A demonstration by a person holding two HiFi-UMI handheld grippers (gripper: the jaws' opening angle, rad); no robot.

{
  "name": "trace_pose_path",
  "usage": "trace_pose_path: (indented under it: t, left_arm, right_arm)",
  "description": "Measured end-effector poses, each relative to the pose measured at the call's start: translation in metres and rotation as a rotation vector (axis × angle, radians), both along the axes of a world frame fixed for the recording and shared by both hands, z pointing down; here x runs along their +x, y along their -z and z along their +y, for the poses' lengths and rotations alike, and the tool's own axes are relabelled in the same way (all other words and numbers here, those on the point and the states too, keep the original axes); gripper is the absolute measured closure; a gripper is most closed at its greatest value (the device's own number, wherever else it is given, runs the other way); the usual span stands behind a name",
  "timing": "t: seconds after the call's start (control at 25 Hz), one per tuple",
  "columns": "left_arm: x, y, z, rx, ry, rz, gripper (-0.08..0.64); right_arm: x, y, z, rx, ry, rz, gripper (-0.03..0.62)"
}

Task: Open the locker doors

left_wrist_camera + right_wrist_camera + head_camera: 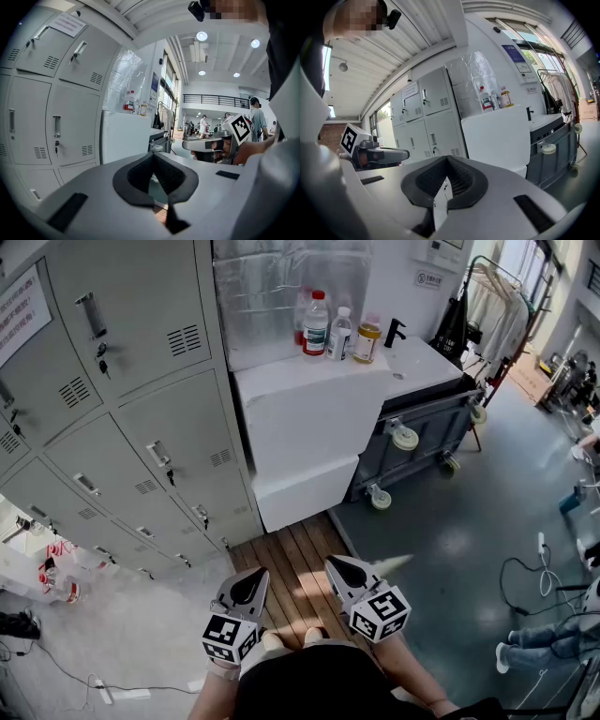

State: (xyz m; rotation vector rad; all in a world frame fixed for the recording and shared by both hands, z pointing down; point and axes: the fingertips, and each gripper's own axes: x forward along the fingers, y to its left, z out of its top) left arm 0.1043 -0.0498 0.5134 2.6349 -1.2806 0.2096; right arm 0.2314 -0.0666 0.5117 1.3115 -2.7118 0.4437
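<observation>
From the head view, the bank of grey lockers [141, 427] fills the left side, from near to far. Every door in sight is shut flat, and small keys [103, 363] hang from several of the locks. Just right of the lockers stands a white table [309, 418] carrying a cluster of bottles [337, 332] at its far edge, with a black tap [395, 332] to the right of them. A grey wheeled cart [422, 423] is tucked against the table's right side. Near the bottom of the frame the left tongs [251, 583] and right tongs [344, 572] hang side by side over a strip of wooden flooring [291, 554]. Both are well apart from the lockers and point roughly toward the table's base.

In the left gripper view, the left tongs [153, 160] are closed, tips meeting with nothing between them (only floor shows through the hollow behind the pads). The locker doors [56, 126] stand off to the left, shut, with upright handles and a key under one. The bottles sit on the table beyond, and the right tongs, with their marker cube [240, 127], show at the right.

In the right gripper view, the right tongs [447, 163] are likewise closed on nothing. The lockers stand far ahead and slightly left, doors shut. The white table is to their right with the bottles on top, and the cart is at the far right. The left tongs show at the left edge.
</observation>
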Motion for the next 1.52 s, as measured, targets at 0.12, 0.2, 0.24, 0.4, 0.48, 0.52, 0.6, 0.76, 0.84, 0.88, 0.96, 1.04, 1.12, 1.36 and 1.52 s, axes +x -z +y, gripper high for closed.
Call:
trace_pose_path:
  t: [0.12, 0.2, 0.24, 0.4, 0.48, 0.52, 0.6, 0.76, 0.84, 0.88, 0.96, 1.04, 1.12, 1.36, 1.52]
  left_arm:
    - [0.001, 0.001, -0.001, -0.001, 0.006, -0.006, 0.543]
    - [0.002, -0.001, -0.002, -0.009, 0.016, -0.012, 0.543]
    - [0.003, -0.003, -0.002, -0.013, 0.022, -0.017, 0.543]
    - [0.009, -0.007, 0.000, -0.024, 0.053, -0.026, 0.543]
    - [0.009, -0.011, 0.002, -0.029, 0.077, -0.023, 0.543]
    - [0.008, -0.013, 0.002, -0.030, 0.092, -0.023, 0.543]
    - [0.002, -0.017, 0.002, -0.033, 0.127, -0.025, 0.542]
    - [-0.025, -0.025, 0.001, -0.051, 0.206, -0.019, 0.543]
    - [-0.043, -0.028, -0.003, -0.054, 0.237, -0.015, 0.543]
    - [-0.053, -0.029, -0.007, -0.055, 0.250, -0.013, 0.543]
    - [-0.072, -0.030, -0.016, -0.057, 0.272, -0.008, 0.542]
    - [-0.095, -0.027, -0.026, -0.053, 0.295, -0.003, 0.543]
    - [-0.120, -0.024, -0.037, -0.042, 0.325, 0.006, 0.543]
    - [-0.202, -0.014, -0.067, -0.012, 0.396, 0.021, 0.543]
    - [-0.246, -0.005, -0.081, 0.014, 0.423, 0.016, 0.543]
  right_arm:
    - [-0.001, 0.000, -0.003, -0.009, 0.016, -0.029, 0.565]
    - [0.000, 0.000, -0.006, -0.009, 0.023, -0.033, 0.565]
    - [0.000, 0.000, -0.008, -0.010, 0.026, -0.037, 0.565]
    - [0.006, -0.005, -0.012, -0.034, 0.038, -0.054, 0.565]
    - [0.008, -0.009, -0.013, -0.043, 0.056, -0.059, 0.565]
    - [0.008, -0.010, -0.014, -0.045, 0.068, -0.057, 0.565]
    - [0.005, -0.015, -0.019, -0.050, 0.094, -0.048, 0.565]
    - [-0.017, -0.020, -0.029, -0.059, 0.137, -0.040, 0.565]
    - [-0.032, -0.021, -0.037, -0.055, 0.160, -0.037, 0.565]
    - [-0.042, -0.022, -0.042, -0.052, 0.170, -0.036, 0.565]
    - [-0.062, -0.021, -0.055, -0.052, 0.190, -0.031, 0.565]
    - [-0.087, -0.017, -0.069, -0.049, 0.213, -0.029, 0.565]
    - [-0.115, -0.011, -0.086, -0.036, 0.244, -0.029, 0.565]
    - [-0.203, 0.013, -0.137, 0.035, 0.308, -0.013, 0.563]
    - [-0.253, 0.038, -0.166, 0.103, 0.324, -0.003, 0.563]
